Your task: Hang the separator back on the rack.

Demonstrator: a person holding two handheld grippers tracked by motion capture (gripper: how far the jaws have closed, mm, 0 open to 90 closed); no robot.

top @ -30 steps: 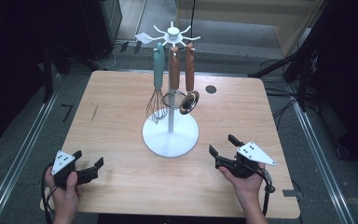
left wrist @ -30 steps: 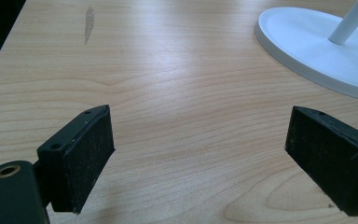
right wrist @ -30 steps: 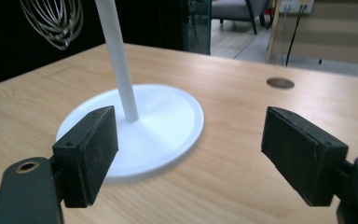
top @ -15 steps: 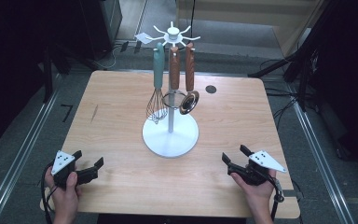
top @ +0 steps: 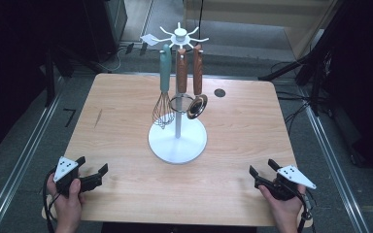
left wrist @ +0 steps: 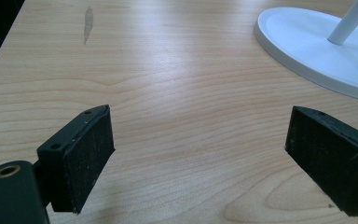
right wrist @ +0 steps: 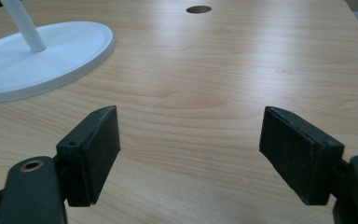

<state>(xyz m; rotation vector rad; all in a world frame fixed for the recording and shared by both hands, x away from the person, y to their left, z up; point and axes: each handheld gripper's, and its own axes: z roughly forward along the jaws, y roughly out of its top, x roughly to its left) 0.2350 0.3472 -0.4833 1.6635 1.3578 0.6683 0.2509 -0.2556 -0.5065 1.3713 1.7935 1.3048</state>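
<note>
A white utensil stand (top: 177, 141) with a round base rises from the middle of the wooden table (top: 126, 107). From its top hooks hang a teal-handled whisk (top: 162, 99), a wooden-handled strainer ring (top: 180, 99) and a wooden-handled ladle (top: 197, 104). My left gripper (top: 93, 173) rests low at the table's front left corner, open with only bare wood between its pads (left wrist: 86, 156). At the front right corner my right gripper (top: 262, 170) is open and holds nothing. Part of the stand's base (left wrist: 317, 51) lies beyond the left jaws, and the base (right wrist: 37, 58) shows again beyond the right jaws.
A small round hole (top: 219, 92) sits in the tabletop at the back right, also seen as a dark hole (right wrist: 198, 9) ahead of the right gripper. A dark stain (top: 98, 118) marks the wood at the left. Dark stands and cables surround the table.
My right gripper has drawn back toward the front right corner and sunk closer to the tabletop. The left gripper has stayed put.
</note>
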